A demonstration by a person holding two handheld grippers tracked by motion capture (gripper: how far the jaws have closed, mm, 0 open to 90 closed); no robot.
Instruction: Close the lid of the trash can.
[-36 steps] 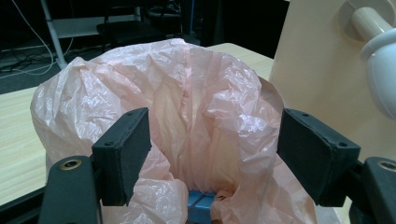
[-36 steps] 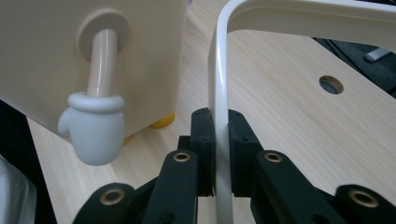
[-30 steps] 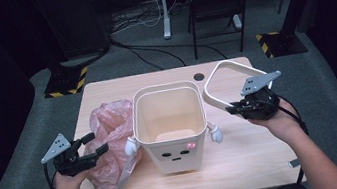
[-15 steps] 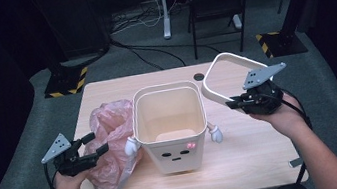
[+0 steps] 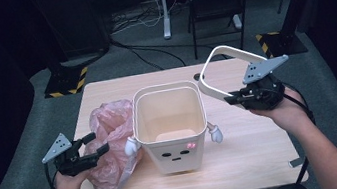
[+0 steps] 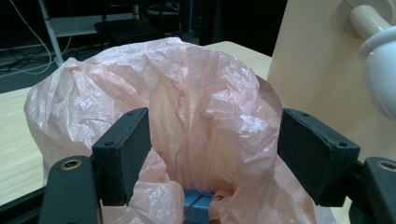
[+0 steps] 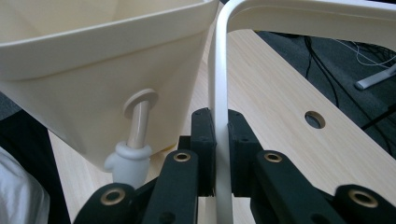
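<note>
One white frame (image 5: 213,70) clamped in right gripper (image 5: 230,99), tilted upward toward far edge, left gripper (image 5: 94,143) open.

Pink bag (image 5: 109,149): its right side is hidden behind the cream bin (image 5: 168,125) in the high view. A blue object (image 6: 197,205) beneath the bag film is mostly covered and cannot be identified. The white ring (image 7: 219,93) is cut off by the frame edges in the right gripper view.

table (image 5: 247,158) brightly lit from above, surroundings dark; slightly soft, grainy frames.
</note>
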